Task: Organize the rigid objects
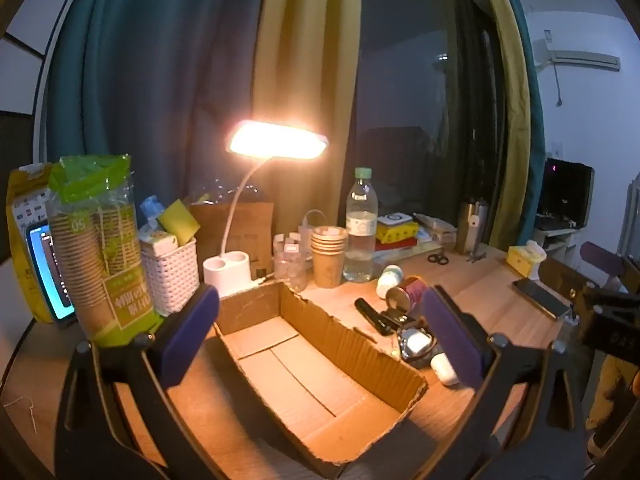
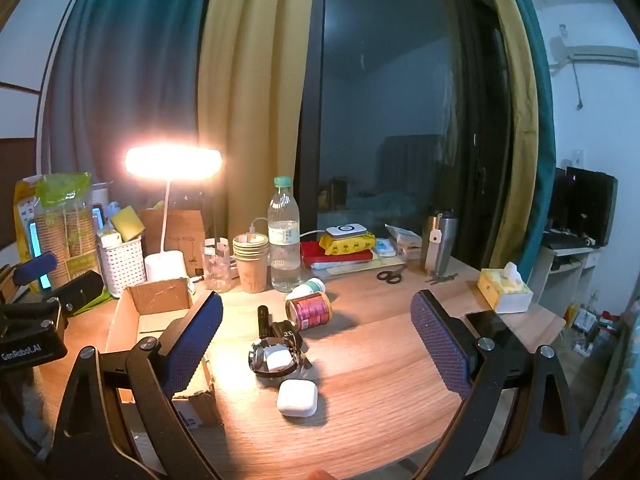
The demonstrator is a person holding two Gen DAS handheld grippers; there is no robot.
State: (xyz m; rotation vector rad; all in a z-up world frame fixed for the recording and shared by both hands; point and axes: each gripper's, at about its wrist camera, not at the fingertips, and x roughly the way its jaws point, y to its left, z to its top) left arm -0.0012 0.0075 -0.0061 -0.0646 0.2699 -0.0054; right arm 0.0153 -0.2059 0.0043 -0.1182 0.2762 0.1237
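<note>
Corrugated brown cardboard, an open-topped box [image 1: 304,364], sits on the wooden desk [image 2: 380,364] directly under my left gripper [image 1: 320,336], whose blue-padded jaws stand wide apart and hold nothing. As far as I can see, the box has nothing in it yet.

My right gripper [image 2: 316,344] hovers to the right of the box, its jaws equally wide and empty. Between them, in the right wrist view, lies the cluster I have to sort: a white rounded plastic earbud case [image 2: 297,397] nearest me, a silver wristwatch with a black strap [image 2: 274,356] just beyond it with a small white block resting on its face, a black cylindrical flashlight [image 2: 264,318] touching the watch strap, then a red-labelled metal can lying on its side [image 2: 309,311] and a white pill bottle with a green cap [image 2: 307,289], also tipped over, at the far end.

I judge the earbud case the sensible first pick, since it lies apart from the rest. To do it well I would lower the right gripper straight over it, line the pads [image 2: 440,346] up with its two flatter sides, and close gently, because smooth plastic may squirt out. Then I would lift clear of the box's ragged right wall [image 1: 352,344] before moving left. The left gripper can steady the box if needed.
</note>
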